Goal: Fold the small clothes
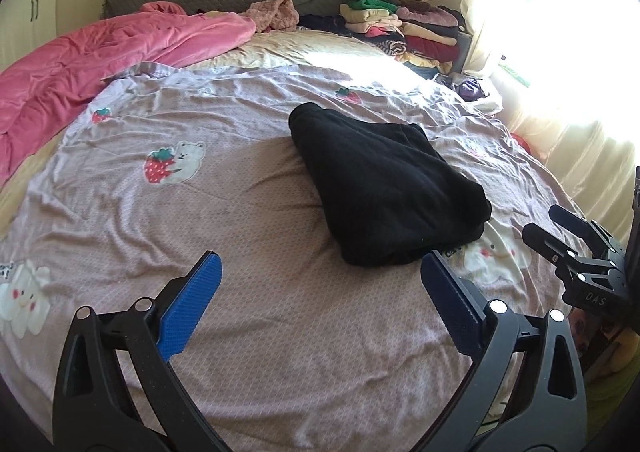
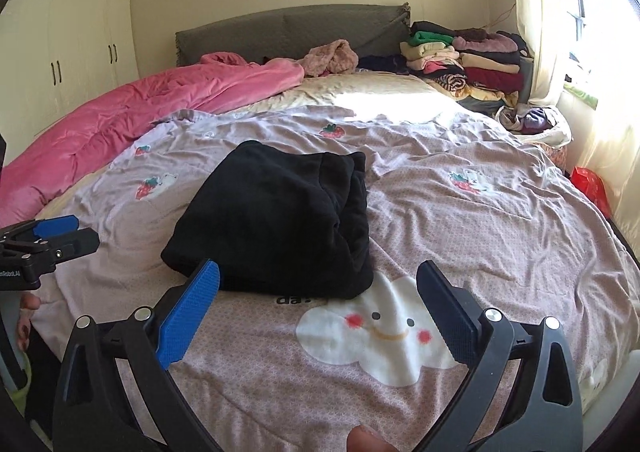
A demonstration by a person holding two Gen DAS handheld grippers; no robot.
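A wide bed (image 1: 280,332) fills both views, covered by a wrinkled pale mauve sheet printed with strawberries, bears and smiling white clouds (image 2: 500,236). On it lies the folded black fleece garment (image 1: 384,179), a thick soft bundle resting right of centre in the left wrist view and just left of centre in the right wrist view, where its near edge sits just above a large white cloud print (image 2: 372,328).

The left gripper (image 1: 320,304) hangs over the sheet with its blue-padded fingers (image 1: 188,312) spread wide and nothing between them; the garment's near corner lies just beyond the right fingertip, apart from it. The right gripper (image 2: 318,306) is likewise wide open and empty, the garment's near edge just past its left fingertip. Each gripper shows at the side edge of the other's view.

A crumpled pink quilt (image 1: 92,59) is heaped along the upper left of the bed. A dark grey-green padded headboard (image 2: 288,27) stands against the cream wall at the top, with a fuzzy dusty-pink item (image 2: 330,57) in front of it. A stack of folded clothes in many colours (image 2: 464,59) sits at the upper right corner of the bed. Cream wardrobe doors with dark handles (image 2: 68,39) occupy the upper left, and a pale curtain (image 2: 532,11) beside a bright window washes the right side in sunlight.
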